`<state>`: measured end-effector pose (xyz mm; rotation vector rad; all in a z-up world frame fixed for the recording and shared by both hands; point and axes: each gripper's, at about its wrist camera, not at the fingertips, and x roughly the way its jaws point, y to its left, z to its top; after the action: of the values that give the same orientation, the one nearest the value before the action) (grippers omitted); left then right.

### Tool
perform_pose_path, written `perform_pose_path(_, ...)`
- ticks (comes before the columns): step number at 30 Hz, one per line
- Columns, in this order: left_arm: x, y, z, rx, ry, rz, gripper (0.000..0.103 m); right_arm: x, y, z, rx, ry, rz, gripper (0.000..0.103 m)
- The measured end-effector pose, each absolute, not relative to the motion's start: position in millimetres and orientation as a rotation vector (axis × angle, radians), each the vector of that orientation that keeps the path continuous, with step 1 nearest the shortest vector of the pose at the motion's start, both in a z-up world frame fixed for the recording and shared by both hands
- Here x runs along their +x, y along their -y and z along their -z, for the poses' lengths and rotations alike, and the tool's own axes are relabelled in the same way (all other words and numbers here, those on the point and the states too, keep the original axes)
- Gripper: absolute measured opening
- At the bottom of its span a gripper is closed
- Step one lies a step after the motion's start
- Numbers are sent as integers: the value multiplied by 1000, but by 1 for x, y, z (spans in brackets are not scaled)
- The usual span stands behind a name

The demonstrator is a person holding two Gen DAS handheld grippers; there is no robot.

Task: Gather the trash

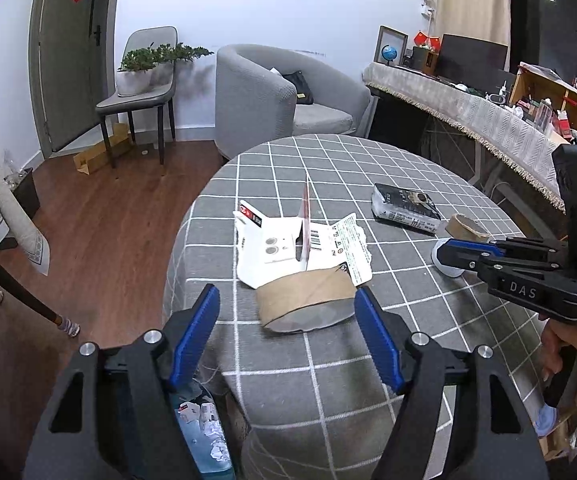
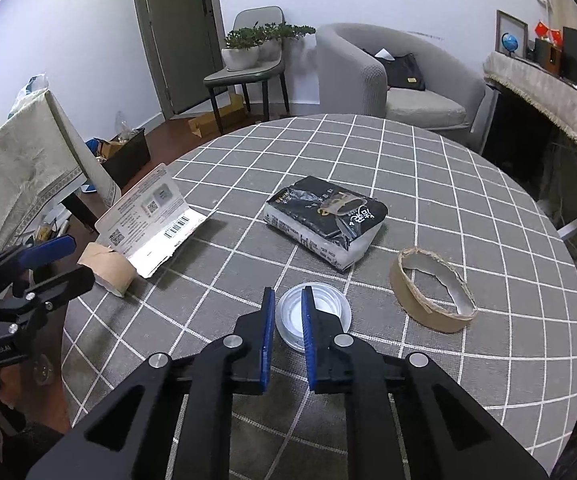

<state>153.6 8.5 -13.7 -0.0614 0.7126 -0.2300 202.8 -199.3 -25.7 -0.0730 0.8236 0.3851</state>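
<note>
The left gripper (image 1: 286, 312) stands wide open, its blue pads (image 1: 196, 332) on either side of a squashed brown cardboard ring (image 1: 304, 298) that lies on the table (image 1: 328, 380). The right-hand pad sits just beside the ring's end; the left one is well clear of it, so nothing is gripped. Just beyond the ring, touching its far edge, lies an opened white card package (image 1: 288, 240) with a barcode, one flap standing upright. Below the left finger, off the table edge, a bin (image 1: 204, 428) holds crumpled paper.

The right gripper (image 2: 288, 300) is nearly closed — a narrow gap shows between its pads (image 2: 267, 320). They straddle the near rim of a clear round plastic lid (image 2: 320, 312) lying flat on the cloth; the rim runs between them, though whether the pads actually press on it I cannot tell. From the left camera this gripper (image 1: 444, 250) reaches in from the right with its tips over the same lid (image 1: 448, 268).

Ahead and to the right of the right gripper lies a second cardboard ring (image 2: 432, 300), torn along its upper edge. Straight ahead, farther off, rests a black-and-white packet (image 2: 328, 220). A hand (image 1: 576, 352) holds the right gripper's handle at the frame's edge.
</note>
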Motion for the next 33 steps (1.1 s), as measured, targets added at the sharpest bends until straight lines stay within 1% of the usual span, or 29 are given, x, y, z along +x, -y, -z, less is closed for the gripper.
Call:
perform_pose_path(2,157,-5,15,-57,-715,228,72,206,200,26,-71,-833,-387,9)
perform_pose_path(10,164,2,20,-57,-722,224,74,211,204,23,-68,-836,-406,6)
perform_pose_path(12,163,4,17,-55,-713,218,78,210,206,21,-61,-831,-412,5)
perform_pose_path(16,160,4,11,-56,-694,214,82,209,211,19,-38,-827,-420,5)
perform_pose_path(23,158,3,8,-56,-692,207,84,206,216,15,-26,-809,-432,5)
perform_pose_path(33,167,8,15,-66,-723,188,84,206,216,16,-22,-807,-434,5)
